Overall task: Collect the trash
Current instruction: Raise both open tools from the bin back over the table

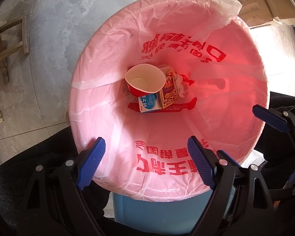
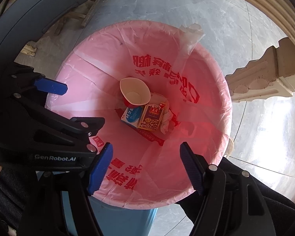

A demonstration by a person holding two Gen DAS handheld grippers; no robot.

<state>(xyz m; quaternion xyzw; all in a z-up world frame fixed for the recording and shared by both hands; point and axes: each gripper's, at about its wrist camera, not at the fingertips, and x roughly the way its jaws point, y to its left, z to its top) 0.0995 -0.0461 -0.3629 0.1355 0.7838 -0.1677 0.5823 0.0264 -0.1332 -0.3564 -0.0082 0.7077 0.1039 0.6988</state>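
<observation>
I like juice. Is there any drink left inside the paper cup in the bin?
No, the paper cup lies open in the pink bag and its white inside looks dry and empty.

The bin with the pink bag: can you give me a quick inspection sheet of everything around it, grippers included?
Surface: grey stone-look tiled floor; the bin stands on it.
Job's things: blue bin lined with a pink bag printed in red. At the bottom lie a paper cup, mouth up, a blue-and-white box, a red-and-gold box and crumpled white paper.
Clutter: nothing seen outside the bin.
Grippers: left gripper and right gripper both open, empty, poised over the bin's near rim.
Cables: nothing seen.
Surroundings: wooden frame, carved pale furniture leg, the person's dark trousers.
</observation>
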